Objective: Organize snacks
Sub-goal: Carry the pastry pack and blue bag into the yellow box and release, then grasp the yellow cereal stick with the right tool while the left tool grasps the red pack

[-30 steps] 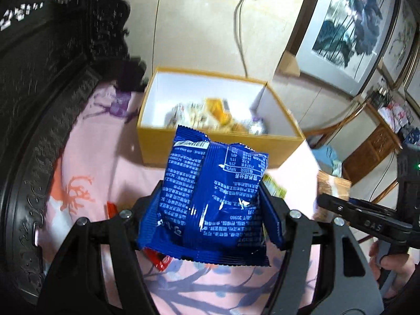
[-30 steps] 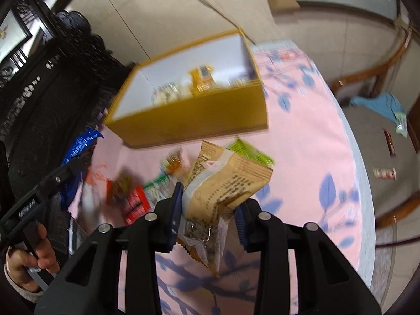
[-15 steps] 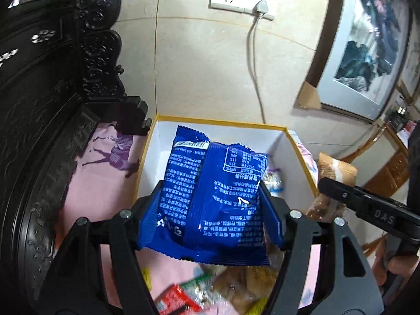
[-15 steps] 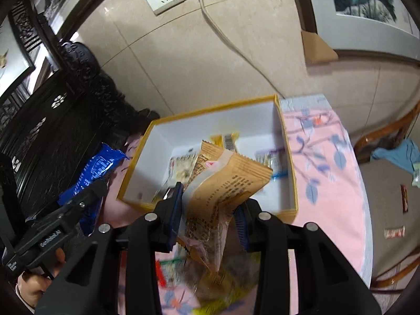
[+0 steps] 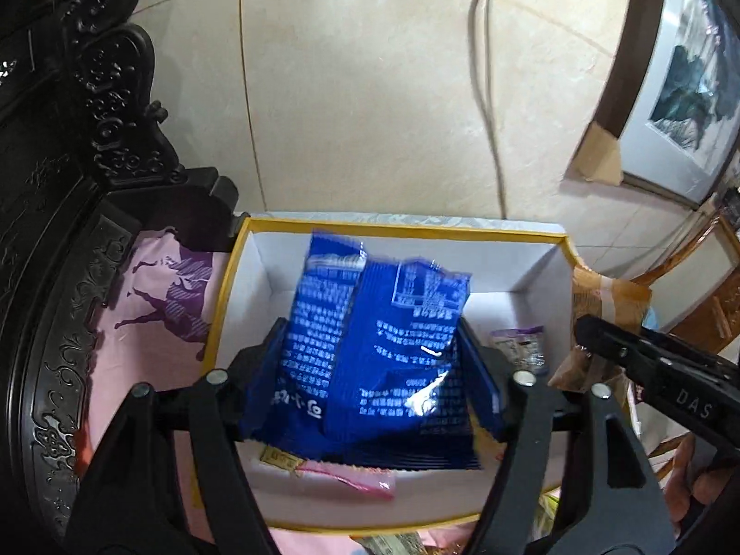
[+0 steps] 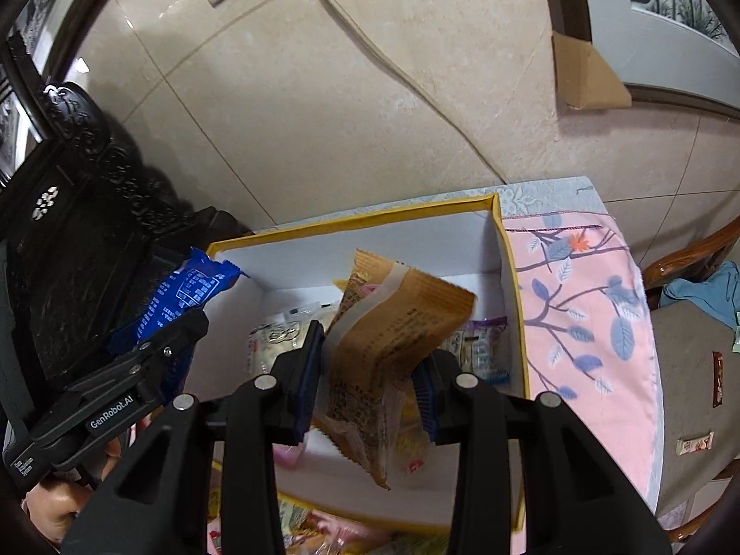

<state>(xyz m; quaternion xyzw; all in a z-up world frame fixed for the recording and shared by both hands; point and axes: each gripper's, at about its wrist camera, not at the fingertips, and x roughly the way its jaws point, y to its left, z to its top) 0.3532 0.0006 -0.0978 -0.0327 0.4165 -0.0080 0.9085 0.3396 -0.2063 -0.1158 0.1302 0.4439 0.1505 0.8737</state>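
Note:
Over a yellow-rimmed white box (image 5: pixel 402 229) my left gripper (image 5: pixel 370 328) has its jaws opening. The blue snack packet (image 5: pixel 379 360) between them looks blurred and is slipping loose toward the box floor. My right gripper (image 6: pixel 370 347) hangs over the same box (image 6: pixel 351 222). Its jaws are starting to open, but the pads still press on a tan snack packet (image 6: pixel 393 337). From the right wrist view, the left gripper (image 6: pixel 152 360) and blue packet (image 6: pixel 185 296) sit at the box's left wall. Several small packets (image 6: pixel 481 347) lie inside.
Dark carved wooden furniture (image 5: pixel 69 231) stands close on the left. A pink flowered tablecloth (image 6: pixel 582 305) runs to the right of the box. A wall with a cable (image 5: pixel 485 92) rises just behind. A wooden chair (image 6: pixel 684 259) stands at the right, and loose snacks (image 6: pixel 323 532) lie before the box.
Both grippers moved forward from the tablecloth to above the box. The blue packet has sagged lower between the left jaws and is now blurred.

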